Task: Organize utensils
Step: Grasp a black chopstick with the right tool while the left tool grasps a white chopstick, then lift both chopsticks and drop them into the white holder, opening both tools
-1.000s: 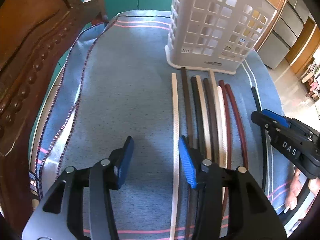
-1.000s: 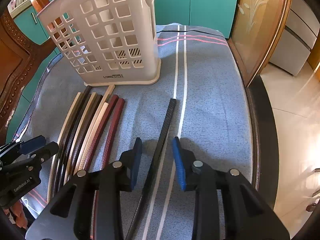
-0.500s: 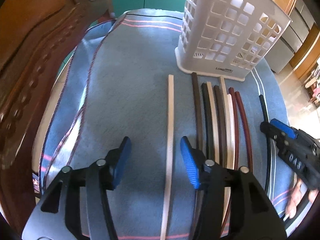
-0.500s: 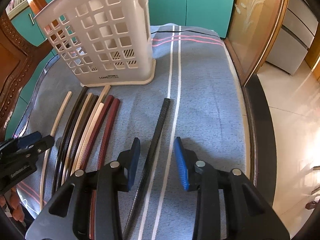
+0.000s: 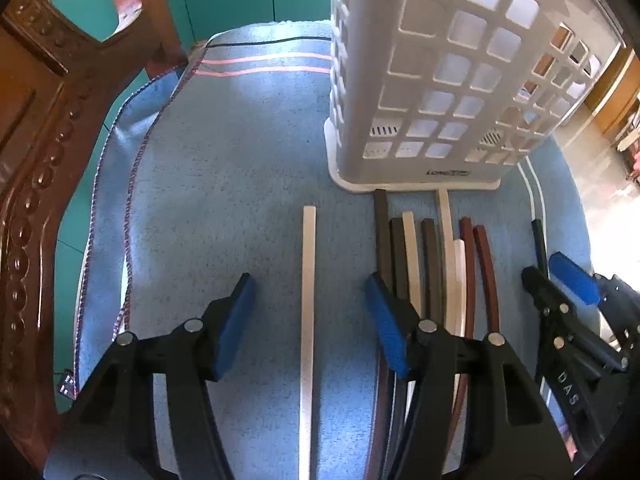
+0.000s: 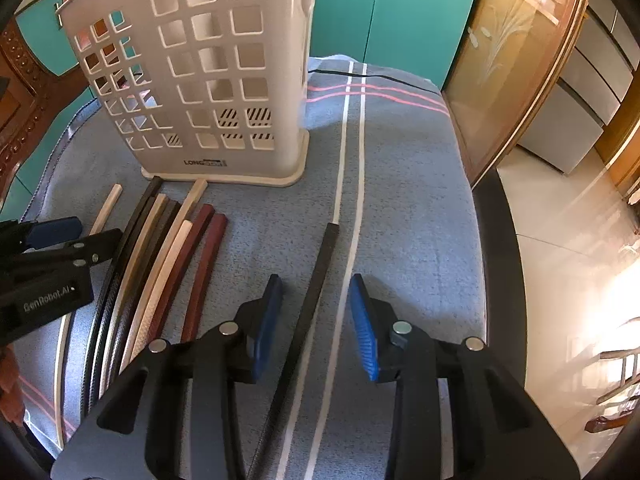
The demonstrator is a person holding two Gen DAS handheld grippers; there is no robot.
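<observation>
Both tools spread over long flat sticks.
Left tool [image 5: 308, 320] astride lone cream plastic stick [image 5: 308, 300]; right tool [image 6: 316, 320] astride black textured stick [image 6: 316, 280], near white perforated plastic basket [image 6: 200, 80].

Blue striped cloth [image 5: 240, 168], carved wooden chair [image 5: 36, 128], perhaps teal cabinets [image 6: 384, 12].

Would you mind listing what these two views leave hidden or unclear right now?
- Inside of the white basket: both views show only its latticed walls, not the bottom.
- Near ends of the bundled sticks: left wrist view, hidden behind the left gripper.
- Near end of the black stick: right wrist view, passes under the right gripper.
</observation>
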